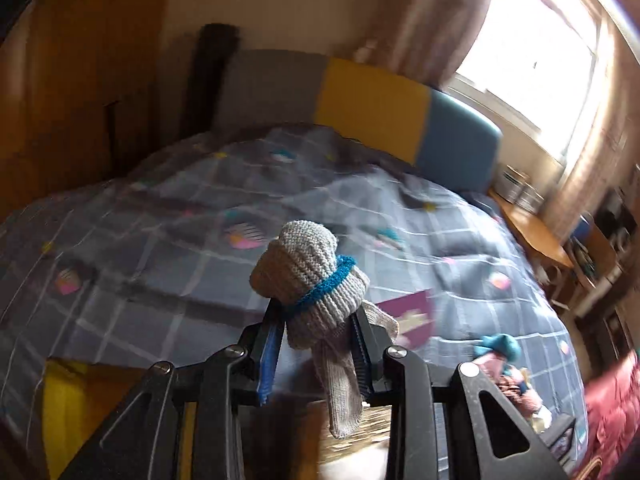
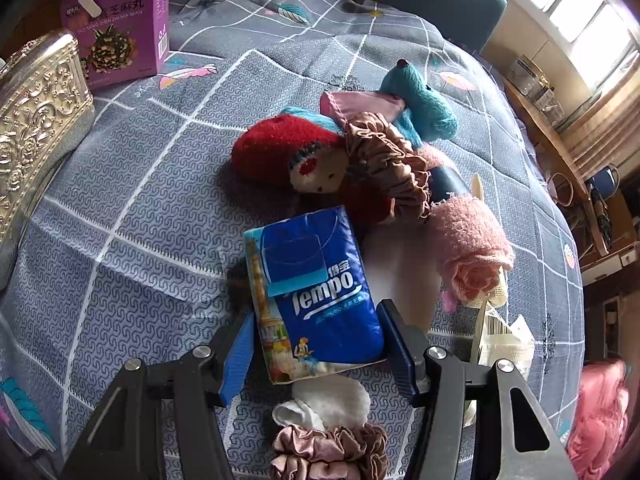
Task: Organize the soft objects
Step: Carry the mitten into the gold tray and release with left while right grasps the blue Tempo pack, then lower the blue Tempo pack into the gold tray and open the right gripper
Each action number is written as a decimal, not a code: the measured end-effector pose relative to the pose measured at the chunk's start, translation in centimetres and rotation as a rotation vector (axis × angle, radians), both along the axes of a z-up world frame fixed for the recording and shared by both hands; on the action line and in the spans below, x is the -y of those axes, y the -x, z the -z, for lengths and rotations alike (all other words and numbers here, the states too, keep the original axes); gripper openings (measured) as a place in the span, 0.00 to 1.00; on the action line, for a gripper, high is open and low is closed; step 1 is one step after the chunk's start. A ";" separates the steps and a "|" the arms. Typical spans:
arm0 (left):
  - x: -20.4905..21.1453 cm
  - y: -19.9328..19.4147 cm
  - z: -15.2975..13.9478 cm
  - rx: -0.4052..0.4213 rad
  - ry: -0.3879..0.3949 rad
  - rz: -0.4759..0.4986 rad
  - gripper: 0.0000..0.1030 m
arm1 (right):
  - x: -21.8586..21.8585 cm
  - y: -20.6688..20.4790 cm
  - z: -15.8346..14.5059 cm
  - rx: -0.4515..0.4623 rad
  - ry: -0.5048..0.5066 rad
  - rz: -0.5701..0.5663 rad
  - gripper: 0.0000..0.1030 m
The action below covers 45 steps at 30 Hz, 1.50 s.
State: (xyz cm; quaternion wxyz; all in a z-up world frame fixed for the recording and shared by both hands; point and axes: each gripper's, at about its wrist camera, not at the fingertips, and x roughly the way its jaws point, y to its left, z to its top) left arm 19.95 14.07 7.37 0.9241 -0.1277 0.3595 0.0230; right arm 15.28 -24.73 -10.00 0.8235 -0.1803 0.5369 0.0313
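My left gripper (image 1: pixel 316 344) is shut on a grey knitted glove (image 1: pixel 310 276) with a blue band, held above the bed. My right gripper (image 2: pixel 316 344) is shut on a blue Tempo tissue pack (image 2: pixel 316 296), just over the quilt. Beyond it lie a red plush sock (image 2: pixel 280 152), a brown satin scrunchie (image 2: pixel 388 164), a teal knitted piece (image 2: pixel 420 100) and a pink rolled towel (image 2: pixel 472 248). A white sock (image 2: pixel 336 404) and a pink scrunchie (image 2: pixel 332 452) lie under the right gripper.
A grey checked quilt (image 2: pixel 140 200) covers the bed. A purple box (image 2: pixel 120 24) and an embossed silver box (image 2: pixel 36 112) stand at far left. The same pile of soft things (image 1: pixel 508 376) shows in the left wrist view. A yellow box (image 1: pixel 68 412) is lower left there.
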 end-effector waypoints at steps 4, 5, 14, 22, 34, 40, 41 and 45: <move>-6.2 4.3 4.1 -0.059 0.022 -0.103 0.30 | -0.3 -0.1 0.2 0.005 0.012 -0.003 0.58; -7.5 5.3 5.4 -0.078 0.030 -0.121 0.30 | -0.6 0.2 0.3 0.008 0.019 -0.006 0.58; -9.0 11.0 14.6 -0.254 0.042 -0.117 0.35 | -2.0 1.3 0.4 0.031 0.052 -0.020 0.56; -7.9 13.6 16.1 -0.259 0.008 -0.111 0.57 | -2.8 2.0 0.4 0.042 0.065 -0.010 0.56; -9.1 17.5 13.3 -0.177 0.011 -0.158 0.60 | -3.5 2.3 -3.4 0.047 -0.071 0.019 0.55; -8.5 18.7 12.1 -0.141 -0.004 -0.134 0.60 | -4.9 -0.9 -7.3 0.064 -0.179 0.052 0.55; -8.5 18.8 11.9 -0.139 -0.007 -0.131 0.60 | -5.2 -1.7 -7.9 0.066 -0.199 0.058 0.55; -8.4 19.2 11.5 -0.129 -0.021 -0.132 0.60 | -7.2 -5.2 -10.4 0.090 -0.245 0.075 0.55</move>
